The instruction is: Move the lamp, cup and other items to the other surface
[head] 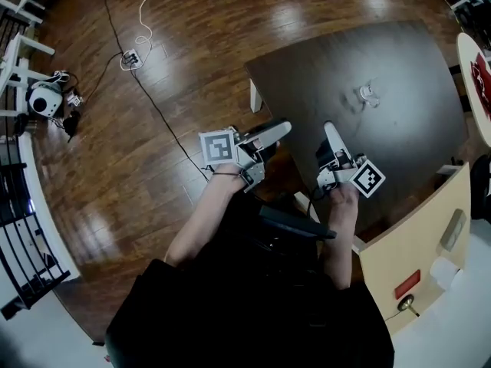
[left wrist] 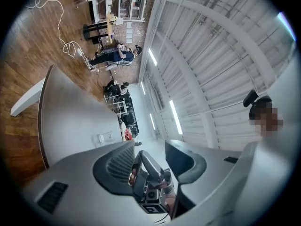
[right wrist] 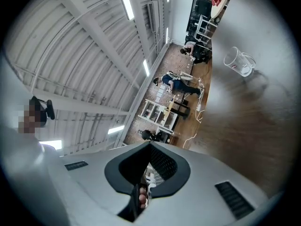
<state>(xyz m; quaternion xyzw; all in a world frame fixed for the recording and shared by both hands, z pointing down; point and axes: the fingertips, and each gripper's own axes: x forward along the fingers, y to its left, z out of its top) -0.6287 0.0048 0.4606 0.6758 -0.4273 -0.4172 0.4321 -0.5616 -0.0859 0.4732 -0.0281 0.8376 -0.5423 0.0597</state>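
A clear glass cup (head: 368, 94) stands alone on the dark table (head: 399, 60). It also shows in the right gripper view, cup (right wrist: 240, 62), up and to the right of the jaws. In the left gripper view the cup (left wrist: 101, 138) is small and far off. My left gripper (head: 280, 131) hovers at the table's near left edge, open (left wrist: 150, 159) with nothing between its jaws. My right gripper (head: 330, 133) is over the table's near side, well short of the cup, and shut (right wrist: 148, 166) on nothing. No lamp is in view.
A round white table (head: 476, 75) with something red on it sits at the right edge. A beige cabinet (head: 418, 244) stands at the lower right. On the wooden floor lie a power strip (head: 130, 56) with cables and a white device (head: 44, 98).
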